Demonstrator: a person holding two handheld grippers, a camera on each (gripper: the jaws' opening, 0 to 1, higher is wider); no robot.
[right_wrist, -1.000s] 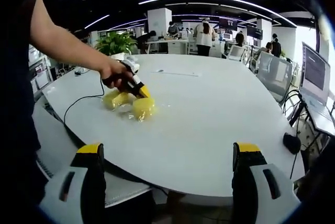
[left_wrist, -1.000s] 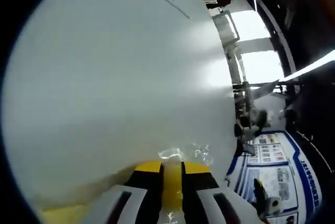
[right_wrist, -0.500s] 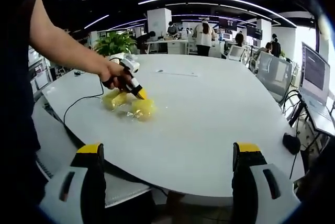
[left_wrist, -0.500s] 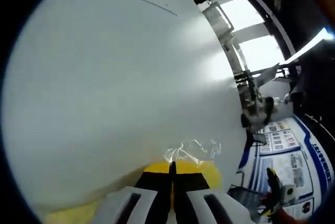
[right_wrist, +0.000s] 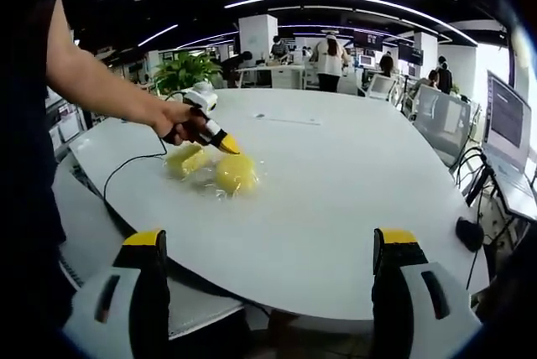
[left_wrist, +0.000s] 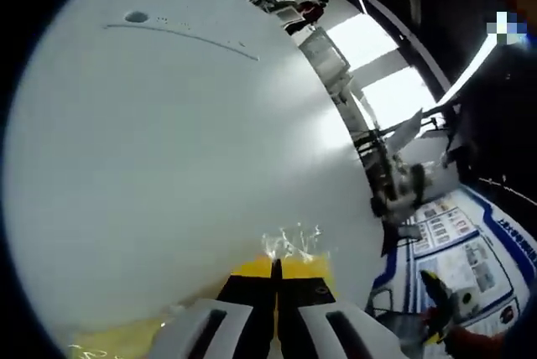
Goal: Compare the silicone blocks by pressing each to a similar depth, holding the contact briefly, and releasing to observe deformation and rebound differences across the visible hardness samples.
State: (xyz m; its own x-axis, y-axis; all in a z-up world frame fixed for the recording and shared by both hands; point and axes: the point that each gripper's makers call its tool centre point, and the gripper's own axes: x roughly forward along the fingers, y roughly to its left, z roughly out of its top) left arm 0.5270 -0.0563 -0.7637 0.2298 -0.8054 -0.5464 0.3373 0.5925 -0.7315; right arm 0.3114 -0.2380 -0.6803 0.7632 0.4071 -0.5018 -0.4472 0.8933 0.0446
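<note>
Pressing closed left gripper (right_wrist: 225, 144) fingers into soft yellow plastic-wrapped silicone block (right_wrist: 236, 173) at twelve o'clock; right gripper (right_wrist: 268, 279) fingers wide, well apart.

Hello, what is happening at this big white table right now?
A person is testing soft yellow silicone blocks wrapped in clear plastic. The left gripper, held in the person's hand, has its jaws shut and its tips at the nearer round yellow block on the large white table. A second yellow block lies just beside it. The right gripper hangs open at the table's near edge, holding nothing.
</note>
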